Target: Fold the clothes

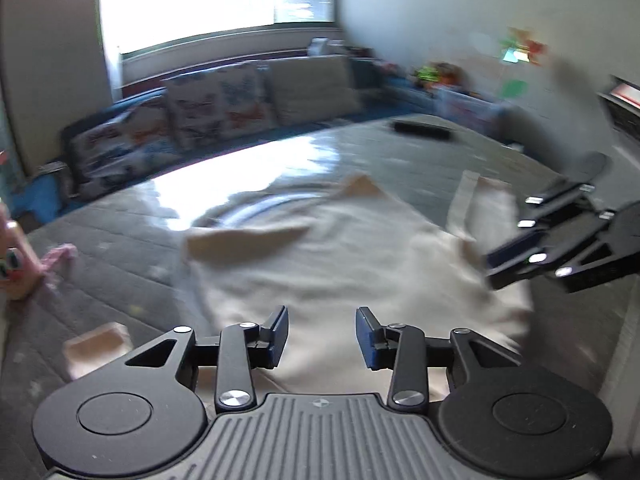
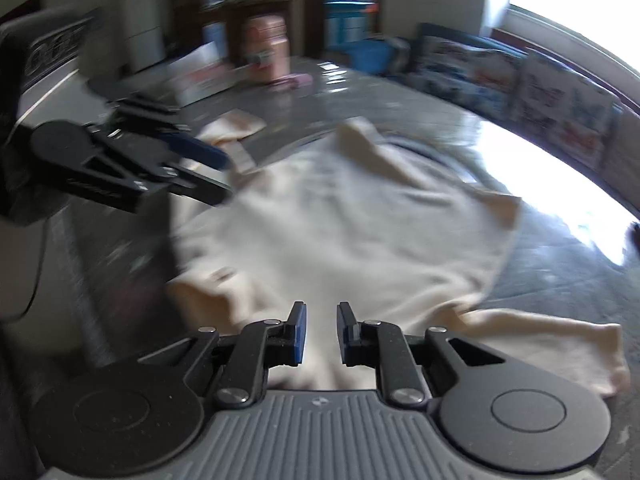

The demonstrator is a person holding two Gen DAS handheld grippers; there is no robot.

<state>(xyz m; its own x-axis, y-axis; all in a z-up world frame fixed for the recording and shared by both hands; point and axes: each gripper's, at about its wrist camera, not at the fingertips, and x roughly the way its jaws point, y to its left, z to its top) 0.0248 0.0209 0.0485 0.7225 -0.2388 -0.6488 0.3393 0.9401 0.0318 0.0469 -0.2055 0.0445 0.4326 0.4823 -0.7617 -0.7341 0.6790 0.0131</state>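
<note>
A cream garment lies spread and rumpled on the grey tabletop, with one sleeve folded across its upper part. My left gripper hovers over the garment's near edge, jaws apart, nothing pinched between them. My right gripper reaches in from the right over the garment's right side. In the right wrist view the same garment fills the middle; my right gripper stands over its near edge with a narrow gap and no cloth between the pads. The left gripper enters from the left there. Both views are blurred.
A small folded cream piece lies near the left front. A pink container and a pink cloth sit at the table's left end. A dark flat object lies at the far edge. Patterned cushions line a bench behind.
</note>
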